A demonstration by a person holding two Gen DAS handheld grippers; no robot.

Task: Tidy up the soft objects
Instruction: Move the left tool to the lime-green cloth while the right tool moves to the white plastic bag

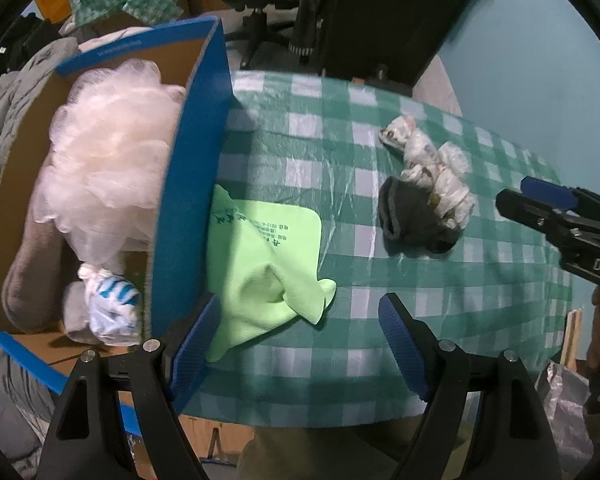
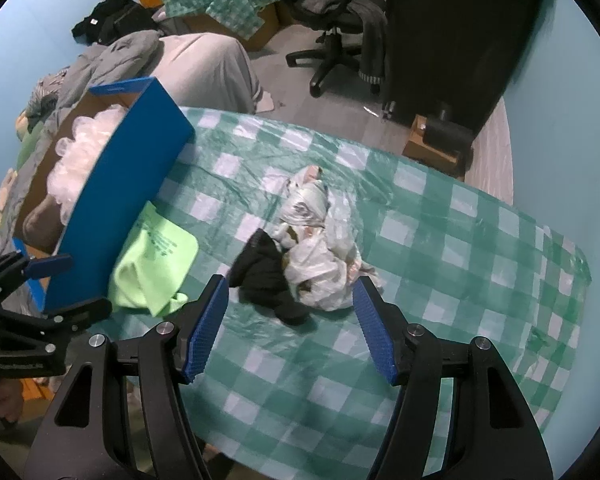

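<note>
- Cluttered room with blue walls; a black office chair is standing on the floor behind the work surface, with checked cloth draped over cardboard boxes further back.
- The table is wearing a green-and-white checked cover under clear plastic film.
- A blue cardboard box is sitting at the table's left end, open at the top, brown inside.
- Inside the box: a white mesh bath pouf is taking up most of the far half, a grey sock is lying along the left wall below it, and a white-and-blue bundle is sitting in the near corner, just beside the sock.
- A light green cloth with printed text is lying on the table, touching the box's outer right wall.
- A dark sock is lying mid-table, touching a crumpled white plastic bag; both are well apart from the box.
- Left gripper is hovering at the near table edge with jaws wide apart, holding nothing; its left finger is sitting just beside the box's near corner and overlapping the green cloth's edge in the left wrist view.
- Right gripper is hovering above the table with jaws wide apart, holding nothing; the dark sock and bag are showing between its fingertips in the right wrist view, not touching the pads.
</note>
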